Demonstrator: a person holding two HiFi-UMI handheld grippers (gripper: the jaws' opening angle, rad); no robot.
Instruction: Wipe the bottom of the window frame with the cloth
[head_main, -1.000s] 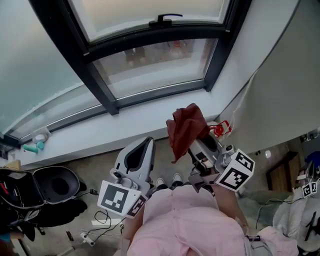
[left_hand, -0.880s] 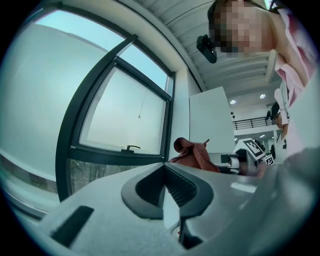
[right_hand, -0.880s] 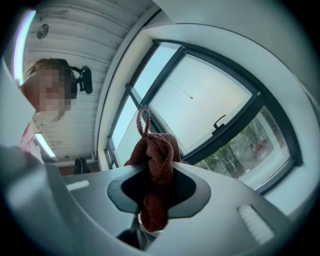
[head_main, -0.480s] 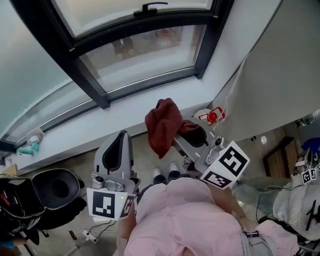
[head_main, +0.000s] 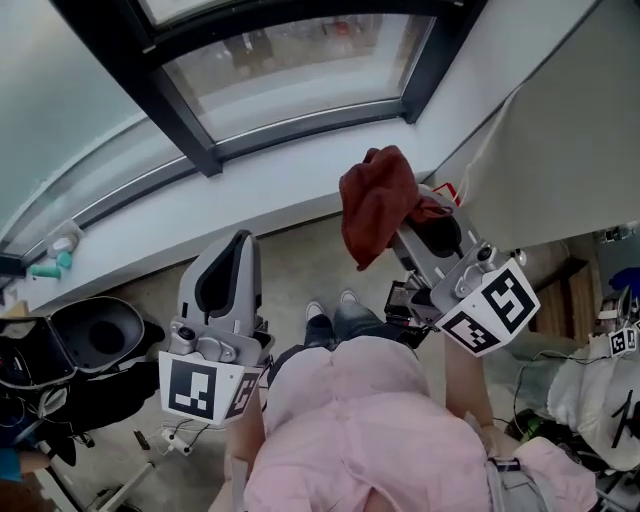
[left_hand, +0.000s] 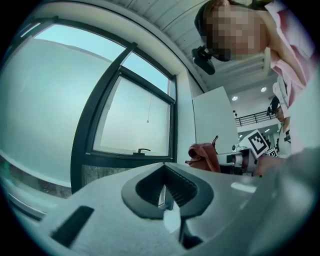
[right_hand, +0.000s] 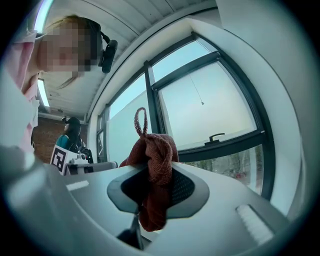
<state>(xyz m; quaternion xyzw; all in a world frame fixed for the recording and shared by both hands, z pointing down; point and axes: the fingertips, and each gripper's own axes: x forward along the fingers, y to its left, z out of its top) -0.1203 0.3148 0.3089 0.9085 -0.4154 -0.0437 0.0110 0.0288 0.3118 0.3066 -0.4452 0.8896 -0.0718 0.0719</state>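
The right gripper (head_main: 412, 216) is clamped on the dark red cloth (head_main: 374, 200), held up near the white sill's (head_main: 250, 205) front edge. The window frame's bottom rail (head_main: 300, 118) lies straight beyond, running left to right. The left gripper (head_main: 238, 242), jaws together and empty, sits farther back.

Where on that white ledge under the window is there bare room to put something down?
The ledge is bare along its middle, from the small teal things at its left end to the red cloth hanging from the right gripper. That left end is the crowded spot.
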